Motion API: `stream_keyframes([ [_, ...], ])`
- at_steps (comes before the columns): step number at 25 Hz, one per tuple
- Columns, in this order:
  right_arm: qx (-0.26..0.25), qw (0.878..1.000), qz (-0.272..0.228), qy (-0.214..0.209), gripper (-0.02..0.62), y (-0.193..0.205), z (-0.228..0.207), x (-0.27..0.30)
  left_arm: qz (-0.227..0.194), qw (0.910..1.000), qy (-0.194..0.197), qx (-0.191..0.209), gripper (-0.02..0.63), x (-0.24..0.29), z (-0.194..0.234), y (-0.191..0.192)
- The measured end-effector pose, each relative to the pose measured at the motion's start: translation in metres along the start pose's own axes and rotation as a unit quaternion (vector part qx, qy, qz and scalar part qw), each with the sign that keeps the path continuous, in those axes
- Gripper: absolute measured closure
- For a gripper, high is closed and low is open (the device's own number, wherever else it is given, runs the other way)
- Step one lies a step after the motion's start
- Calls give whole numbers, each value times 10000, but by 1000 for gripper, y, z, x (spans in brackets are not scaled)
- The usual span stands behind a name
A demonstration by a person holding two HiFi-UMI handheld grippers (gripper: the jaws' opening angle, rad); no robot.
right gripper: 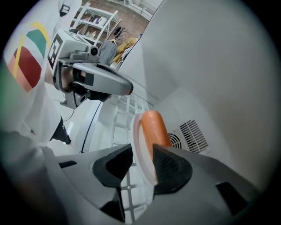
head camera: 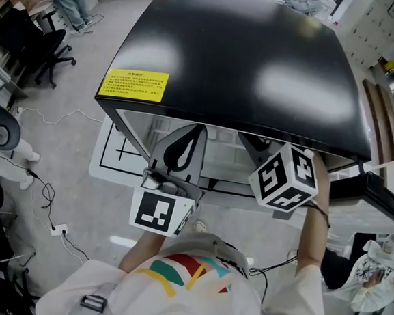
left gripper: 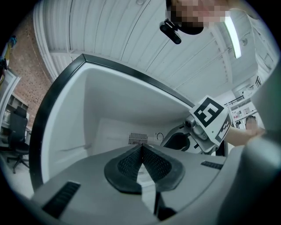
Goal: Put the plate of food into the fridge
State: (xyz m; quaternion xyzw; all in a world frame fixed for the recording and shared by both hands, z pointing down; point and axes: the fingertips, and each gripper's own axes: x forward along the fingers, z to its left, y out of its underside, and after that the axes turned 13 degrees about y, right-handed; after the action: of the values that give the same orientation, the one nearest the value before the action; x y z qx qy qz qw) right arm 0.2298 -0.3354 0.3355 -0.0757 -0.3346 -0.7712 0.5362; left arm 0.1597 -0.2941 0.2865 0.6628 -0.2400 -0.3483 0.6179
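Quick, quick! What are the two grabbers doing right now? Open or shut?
Left gripper: shut, nothing in it.
Right gripper: open; the plate of food stands between its jaws, but they do not squeeze it.

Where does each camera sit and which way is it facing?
Head view: on the person's head, looking down at the fridge; shirt, forearms show.
Left gripper view: on the left gripper, facing the fridge's interior; shut jaws show.
Right gripper view: on the right gripper, facing inside; plate between open jaws, shirt at left.
Shared: gripper views show each other's gripper.
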Motion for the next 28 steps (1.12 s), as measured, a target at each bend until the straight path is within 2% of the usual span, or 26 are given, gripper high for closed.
stream_keyframes([
  [4, 361, 9982, -262, -391, 471, -9, 7, -6, -31, 9999, 53, -112, 600, 3, -2, 1],
  [11, 526, 9966, -534, -345, 471, -20, 4, -16, -11, 9999, 91, -71, 600, 3, -4, 0],
  [19, 656, 9946, -799, 27, 471, -31, -8, -25, -26, 9999, 105, -3, 600, 3, -7, -3],
  [23, 710, 9911, -1100, 236, 472, -38, -11, -36, -29, 9999, 110, 31, 600, 2, -9, -5],
  [28, 1091, 9786, -1684, 465, 472, -51, -17, -58, -114, 9998, 126, 92, 600, 1, -12, -15],
])
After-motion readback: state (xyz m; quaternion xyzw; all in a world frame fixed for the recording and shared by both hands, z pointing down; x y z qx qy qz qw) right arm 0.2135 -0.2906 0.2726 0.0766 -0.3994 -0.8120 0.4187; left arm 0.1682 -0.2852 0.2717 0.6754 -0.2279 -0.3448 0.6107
